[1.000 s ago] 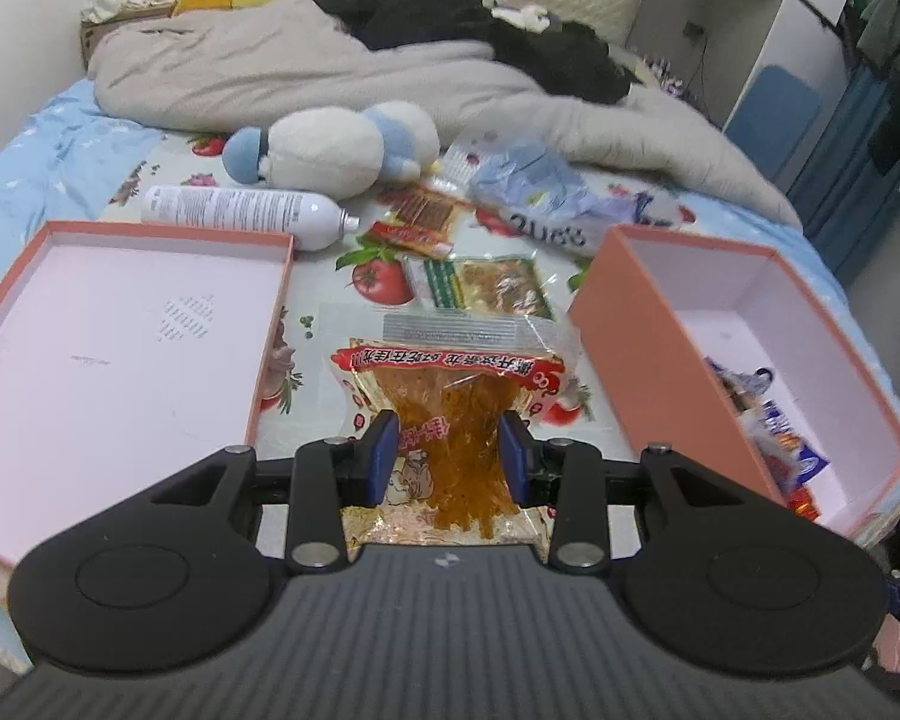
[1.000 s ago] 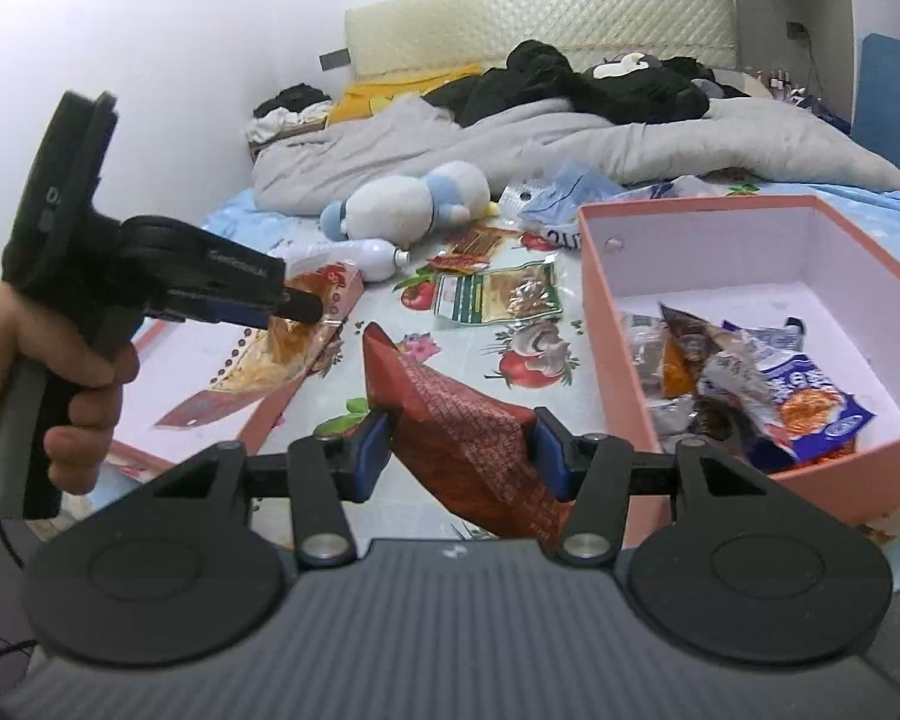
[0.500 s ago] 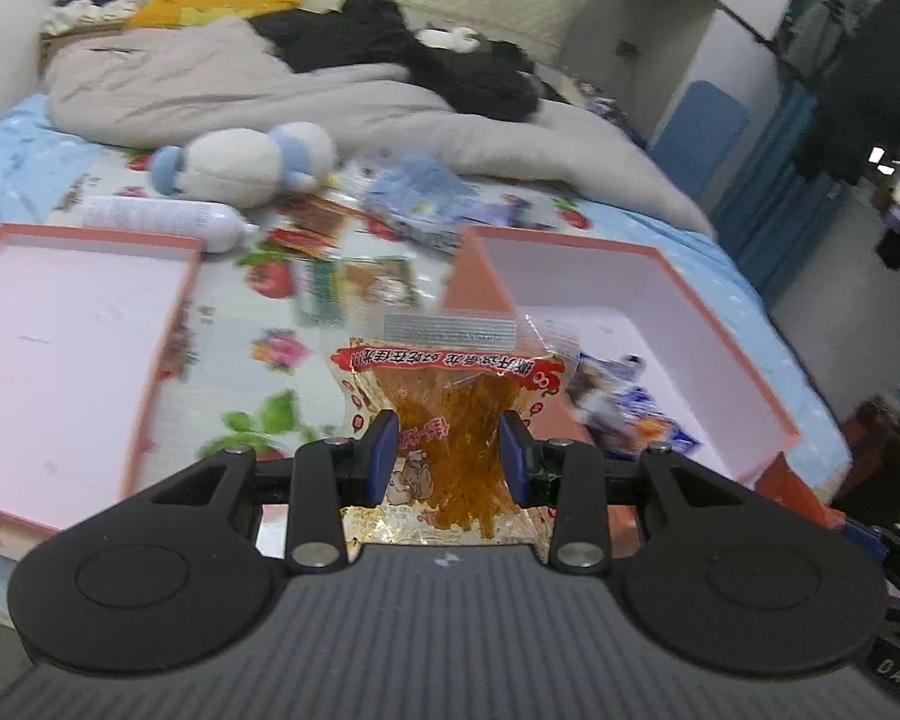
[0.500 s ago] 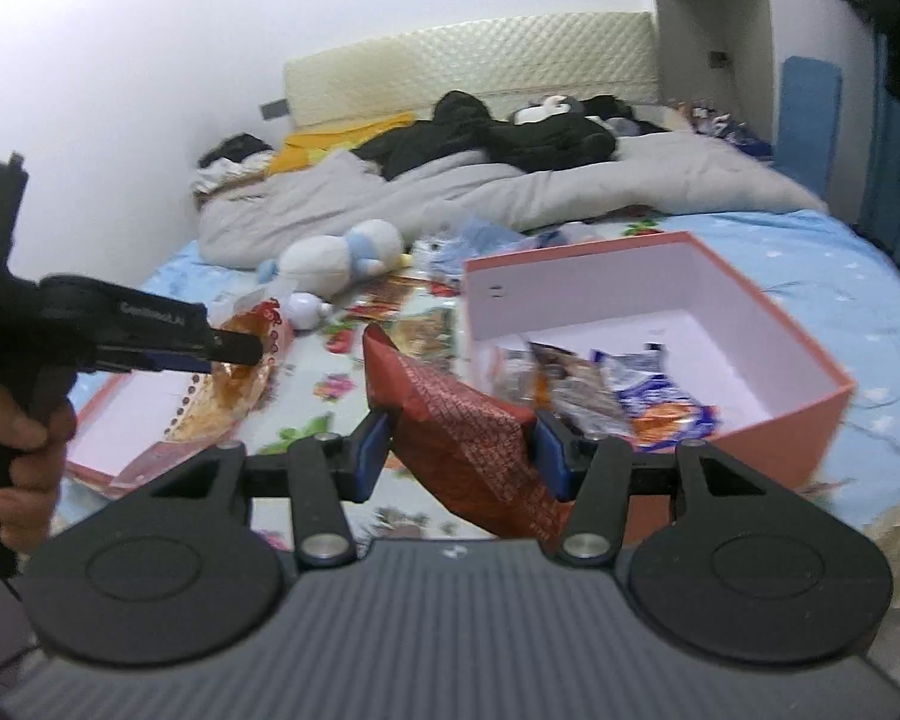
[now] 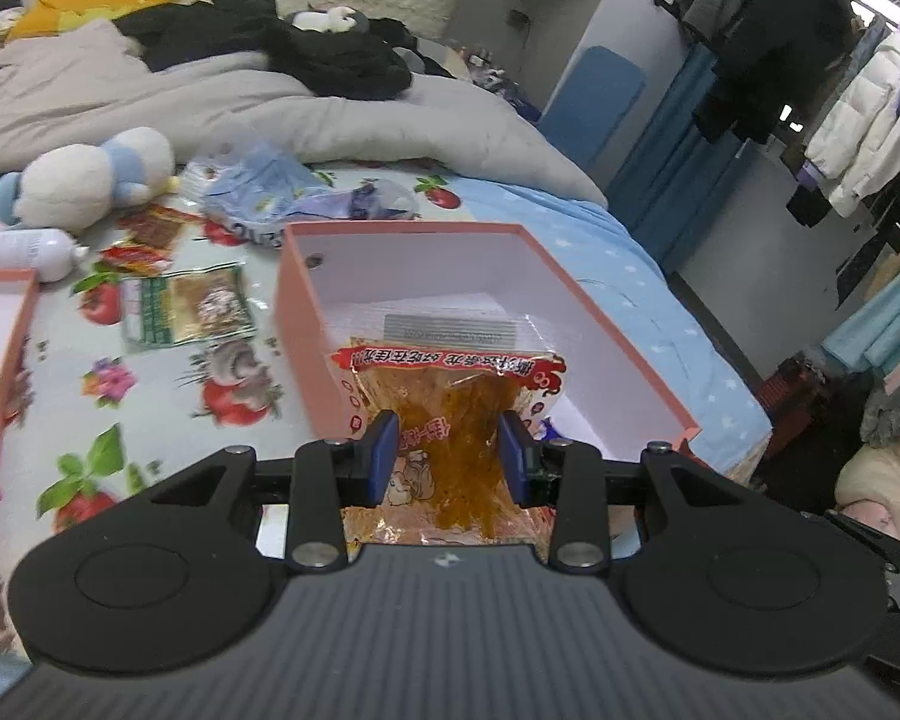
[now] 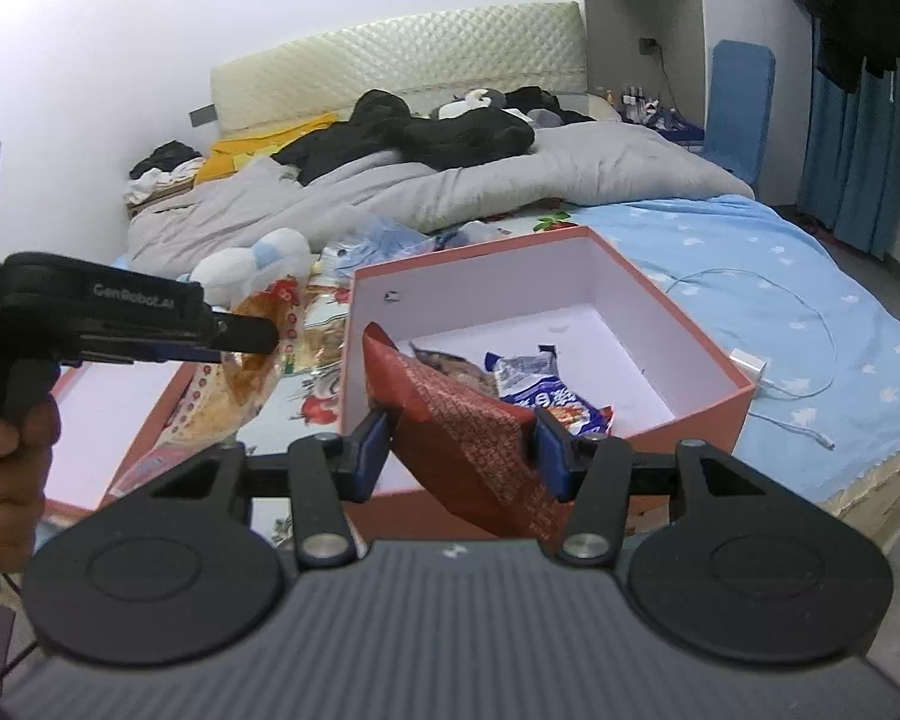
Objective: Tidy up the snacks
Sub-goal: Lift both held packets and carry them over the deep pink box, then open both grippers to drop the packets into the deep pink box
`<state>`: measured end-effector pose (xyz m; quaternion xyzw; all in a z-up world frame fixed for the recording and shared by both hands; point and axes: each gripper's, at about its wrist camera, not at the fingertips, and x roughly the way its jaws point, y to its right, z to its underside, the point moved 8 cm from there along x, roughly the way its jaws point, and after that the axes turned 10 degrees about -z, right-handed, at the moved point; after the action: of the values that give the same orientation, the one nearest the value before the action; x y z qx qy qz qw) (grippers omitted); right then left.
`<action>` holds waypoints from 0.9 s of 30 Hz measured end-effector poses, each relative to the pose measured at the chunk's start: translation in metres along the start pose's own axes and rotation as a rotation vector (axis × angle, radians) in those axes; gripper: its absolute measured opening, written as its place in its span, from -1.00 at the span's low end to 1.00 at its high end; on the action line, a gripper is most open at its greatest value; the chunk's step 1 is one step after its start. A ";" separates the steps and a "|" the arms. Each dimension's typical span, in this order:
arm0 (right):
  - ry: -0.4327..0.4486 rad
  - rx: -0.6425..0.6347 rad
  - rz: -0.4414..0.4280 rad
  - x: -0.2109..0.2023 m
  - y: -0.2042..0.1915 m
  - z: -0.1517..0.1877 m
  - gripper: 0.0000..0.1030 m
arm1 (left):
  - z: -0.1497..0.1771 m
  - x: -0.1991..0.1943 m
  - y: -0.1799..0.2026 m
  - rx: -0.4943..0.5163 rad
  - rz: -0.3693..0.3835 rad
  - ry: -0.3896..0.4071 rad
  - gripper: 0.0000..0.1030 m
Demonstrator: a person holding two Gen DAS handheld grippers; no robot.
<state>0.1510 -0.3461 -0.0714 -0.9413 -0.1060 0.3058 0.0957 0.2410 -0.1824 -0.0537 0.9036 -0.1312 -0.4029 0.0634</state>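
Observation:
My left gripper (image 5: 449, 447) is shut on a clear packet of orange snack strips (image 5: 450, 414) with a red printed band, held over the near left corner of the pink box (image 5: 402, 229). In the right wrist view the same left gripper (image 6: 252, 336) shows at the left with that packet (image 6: 252, 372) hanging from it. My right gripper (image 6: 461, 441) is shut on a dark red snack packet (image 6: 456, 420), in front of the pink box (image 6: 714, 387). Inside lie a blue-and-white packet (image 6: 540, 387) and a brown one.
On the flowered sheet lie a green packet (image 5: 189, 303), red packets (image 5: 144, 243), a white bottle (image 5: 21, 252) and a plush toy (image 5: 84, 177). The box lid (image 5: 6, 330) lies open at the left. A white charger cable (image 6: 768, 372) lies right of the box.
Both grippers have swung right with their packets. The pink box has come from the right side to the middle of each view, and the lid has slid off to the left.

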 end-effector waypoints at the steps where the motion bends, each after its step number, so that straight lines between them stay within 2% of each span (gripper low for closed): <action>1: 0.001 -0.001 0.005 0.005 0.004 -0.004 0.05 | -0.005 0.006 0.002 -0.001 -0.002 -0.003 -0.20; 8: 0.002 0.006 0.028 0.044 0.034 -0.028 0.05 | -0.040 0.060 0.021 0.029 0.023 -0.020 -0.20; 11: -0.017 0.025 0.027 0.064 0.049 -0.032 0.05 | -0.051 0.084 0.024 0.011 0.039 -0.048 -0.20; 17: -0.048 0.022 0.073 0.104 0.074 -0.039 0.06 | -0.067 0.135 0.034 0.043 0.047 -0.088 -0.20; 27: -0.130 0.073 0.076 0.155 0.101 -0.024 0.08 | -0.079 0.191 0.032 0.083 0.051 -0.122 -0.19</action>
<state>0.3017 -0.4058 -0.1631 -0.9186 -0.0651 0.3736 0.1112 0.4166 -0.2672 -0.1299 0.8756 -0.1743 -0.4496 0.0278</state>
